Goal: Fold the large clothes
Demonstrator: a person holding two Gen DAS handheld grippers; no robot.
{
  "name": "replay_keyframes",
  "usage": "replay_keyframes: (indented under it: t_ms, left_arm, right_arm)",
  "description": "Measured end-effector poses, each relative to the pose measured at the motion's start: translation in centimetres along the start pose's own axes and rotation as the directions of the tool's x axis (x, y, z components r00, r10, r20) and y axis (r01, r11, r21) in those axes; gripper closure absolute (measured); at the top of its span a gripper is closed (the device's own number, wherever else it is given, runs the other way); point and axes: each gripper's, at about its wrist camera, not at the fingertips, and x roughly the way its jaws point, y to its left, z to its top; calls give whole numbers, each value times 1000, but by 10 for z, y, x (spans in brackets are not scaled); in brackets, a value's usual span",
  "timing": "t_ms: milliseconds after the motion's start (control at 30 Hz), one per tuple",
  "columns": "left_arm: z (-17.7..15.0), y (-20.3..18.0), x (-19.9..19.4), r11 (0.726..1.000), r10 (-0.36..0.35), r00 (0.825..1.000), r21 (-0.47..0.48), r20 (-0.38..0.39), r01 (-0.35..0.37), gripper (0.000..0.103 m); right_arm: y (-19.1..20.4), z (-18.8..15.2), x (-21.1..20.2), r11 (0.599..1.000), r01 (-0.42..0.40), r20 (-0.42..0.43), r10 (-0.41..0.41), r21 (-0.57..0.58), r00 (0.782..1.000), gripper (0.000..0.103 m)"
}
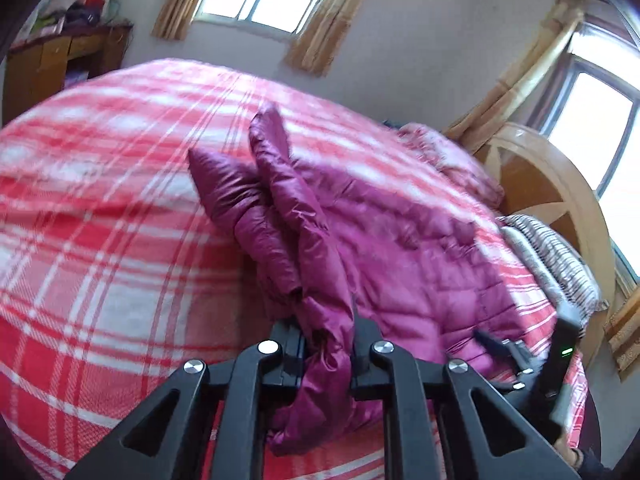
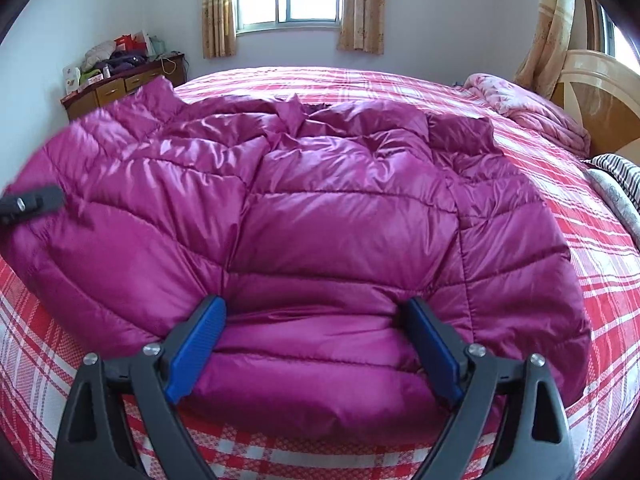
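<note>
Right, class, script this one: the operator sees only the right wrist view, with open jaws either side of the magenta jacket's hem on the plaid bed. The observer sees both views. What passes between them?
Operator: At my left edge I see only a black tip. Is that gripper holding anything?
Observer: Yes. The left gripper is shut on a bunched fold of the jacket.
Operator: Does any fabric come through behind its fingers?
Observer: Yes. A wad of it hangs back between the arms toward the camera, over the bedspread.
</note>
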Motion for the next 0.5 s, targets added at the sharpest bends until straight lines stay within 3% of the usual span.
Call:
replay_keyframes:
  t_ms: [133,267,400,500]
  left_arm:
    - [25,-47,-16,991,-53,997,125,49,46,90]
    - [40,-96,-16,965,-122,991,241,52,106,90]
    - [43,-143,5,926,-167,986,349,26,148,90]
    - [36,-175,29,898,-169,986,413,-1,154,90]
  right_arm:
    - [-7,5,-10,999,-42,-28,42,-6,999,10]
    - [-26,9,-38,995,-89,-15,89,38,996,16]
    - [-57,8,-68,997,-43,36,41,59,999,15]
    - [-87,1,-70,995,50,31,-53,89,998,15]
